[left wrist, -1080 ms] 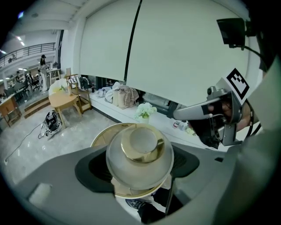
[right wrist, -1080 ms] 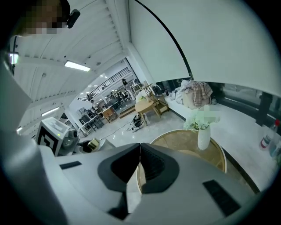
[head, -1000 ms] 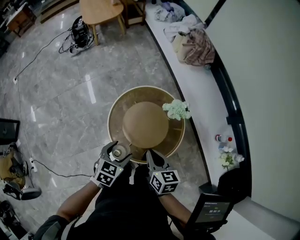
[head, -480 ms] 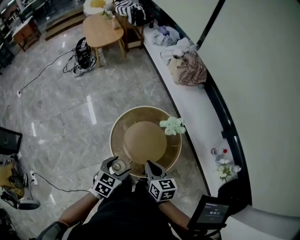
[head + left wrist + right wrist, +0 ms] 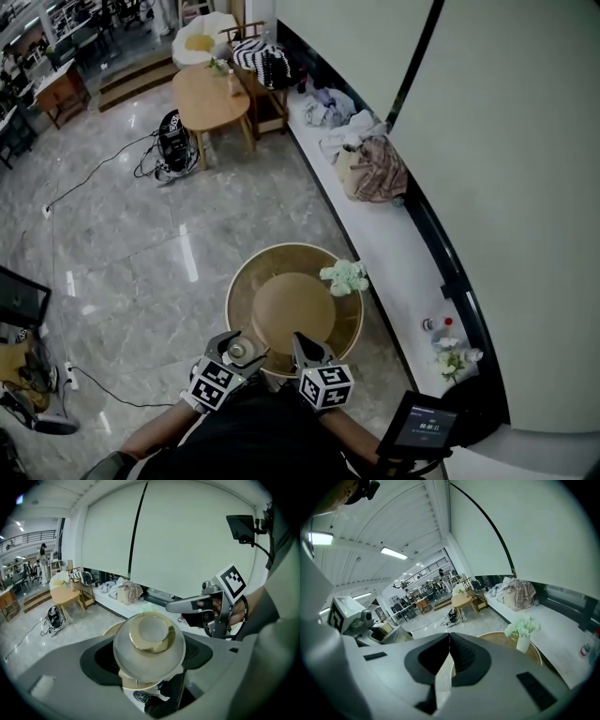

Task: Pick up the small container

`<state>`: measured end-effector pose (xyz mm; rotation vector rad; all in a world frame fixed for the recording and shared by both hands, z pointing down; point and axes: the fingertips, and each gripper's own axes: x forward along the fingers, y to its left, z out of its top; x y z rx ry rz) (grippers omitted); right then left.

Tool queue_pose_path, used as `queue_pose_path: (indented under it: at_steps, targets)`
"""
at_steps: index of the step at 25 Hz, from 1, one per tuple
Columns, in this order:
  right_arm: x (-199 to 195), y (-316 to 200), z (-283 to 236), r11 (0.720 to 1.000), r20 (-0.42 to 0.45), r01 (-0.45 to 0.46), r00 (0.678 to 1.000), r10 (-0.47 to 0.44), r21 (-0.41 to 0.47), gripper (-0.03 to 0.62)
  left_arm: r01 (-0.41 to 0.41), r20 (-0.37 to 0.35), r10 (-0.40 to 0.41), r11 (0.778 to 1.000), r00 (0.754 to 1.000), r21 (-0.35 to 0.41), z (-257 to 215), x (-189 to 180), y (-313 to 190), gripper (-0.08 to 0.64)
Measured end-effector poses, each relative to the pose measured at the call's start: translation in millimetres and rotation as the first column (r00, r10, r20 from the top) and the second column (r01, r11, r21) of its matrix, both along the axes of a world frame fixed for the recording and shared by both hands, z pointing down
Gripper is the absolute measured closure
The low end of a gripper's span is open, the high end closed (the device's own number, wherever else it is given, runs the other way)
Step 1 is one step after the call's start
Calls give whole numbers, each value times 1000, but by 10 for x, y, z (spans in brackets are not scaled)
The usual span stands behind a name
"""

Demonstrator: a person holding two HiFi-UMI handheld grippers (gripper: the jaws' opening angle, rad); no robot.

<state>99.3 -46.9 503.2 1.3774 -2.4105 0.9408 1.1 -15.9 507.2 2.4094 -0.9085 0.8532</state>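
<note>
Glossy grey marble floor [image 5: 141, 253], pale curved wall [image 5: 525, 141], white ledge [image 5: 394, 246], round wooden table [image 5: 211, 98]

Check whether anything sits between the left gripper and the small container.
Nothing visible does. The left gripper has its jaws closed on the small container, so no gap is left to block. The right gripper is shut and empty.

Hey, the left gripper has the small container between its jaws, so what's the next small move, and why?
Probably raise the left gripper a little, level. Its jaws are shut on the small container, held close by the round table's near rim; the right gripper is shut and empty, offering no support.
</note>
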Motion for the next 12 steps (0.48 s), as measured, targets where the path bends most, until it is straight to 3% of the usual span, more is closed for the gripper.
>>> queue_pose_path:
  at_steps: [12]
  targets:
    - [-39, -155, -221, 998, -24, 22, 999, -21, 64, 586, 27, -26, -27, 1000, 999, 14, -64, -66, -68, 216]
